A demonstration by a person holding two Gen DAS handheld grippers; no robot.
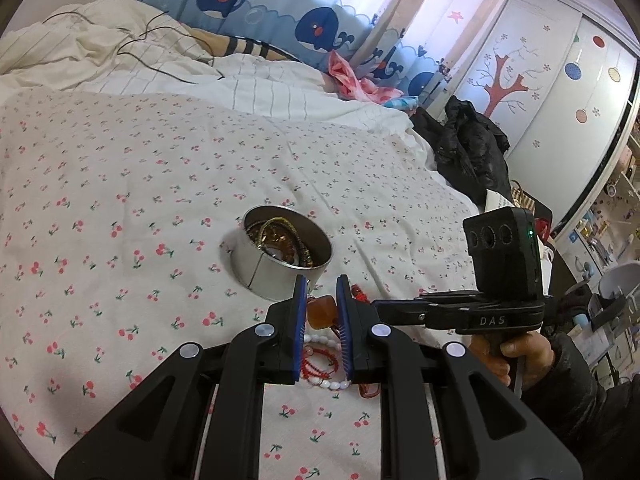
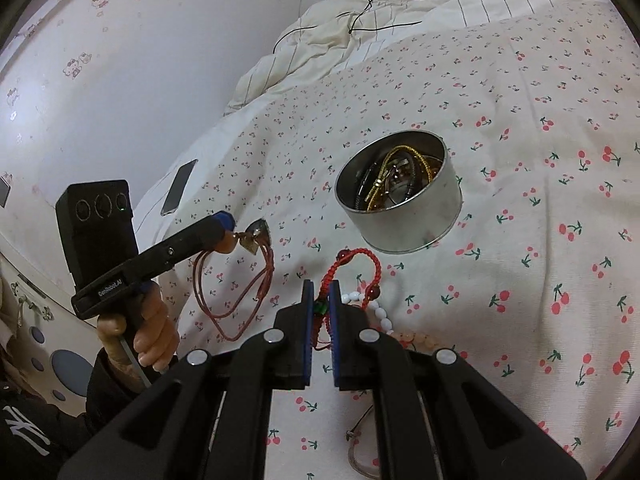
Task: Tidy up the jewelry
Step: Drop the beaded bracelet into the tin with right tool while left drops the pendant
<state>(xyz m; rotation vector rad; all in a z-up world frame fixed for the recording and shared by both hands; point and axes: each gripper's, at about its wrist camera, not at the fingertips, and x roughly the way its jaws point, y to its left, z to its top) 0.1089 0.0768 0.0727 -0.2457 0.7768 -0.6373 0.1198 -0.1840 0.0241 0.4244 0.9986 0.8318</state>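
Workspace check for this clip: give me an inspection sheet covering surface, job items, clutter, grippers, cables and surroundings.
Surface: cherry-print bedsheet, wrinkled.
Job's things: round metal tin upright, open, already holding gold and dark chains; white bead bracelet and pink beads loose on the sheet.
Clutter: phone near the bed edge; black jacket.
Grippers: left gripper shut on an amber pendant with a brown cord hanging; right gripper shut on a red braided bracelet.
Cables: thin black wire on the striped duvet.
Surroundings: whale-print curtain, wardrobe doors.
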